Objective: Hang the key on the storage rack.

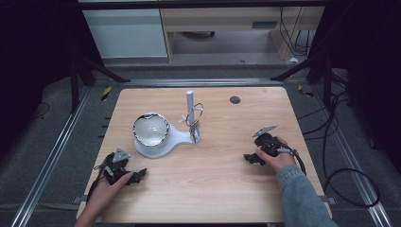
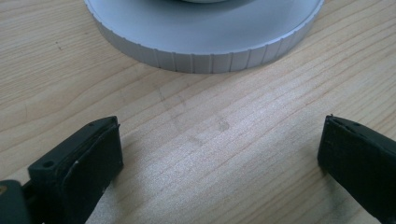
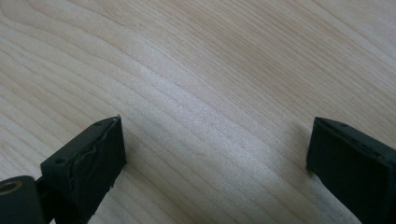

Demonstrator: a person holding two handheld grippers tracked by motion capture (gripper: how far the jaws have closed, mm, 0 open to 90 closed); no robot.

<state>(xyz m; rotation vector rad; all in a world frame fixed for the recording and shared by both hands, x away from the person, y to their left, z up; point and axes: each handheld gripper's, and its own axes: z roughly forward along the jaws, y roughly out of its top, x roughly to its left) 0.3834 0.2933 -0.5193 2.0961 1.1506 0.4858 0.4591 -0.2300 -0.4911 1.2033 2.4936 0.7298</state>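
A white stand sits mid-table, its round base carrying a shiny bowl. From its upright post hangs a metal ring with keys. My left gripper rests low on the table at the near left, jaws wide apart over bare wood. In the left gripper view the ribbed rim of the round base lies just ahead of the left gripper. My right gripper sits on the table at the right, held by a hand. The right gripper stands open with only wood grain between its jaws.
A small dark round disc is set in the wooden table near its far edge. Cables trail off the right side onto the floor. Metal rails run along both sides of the table.
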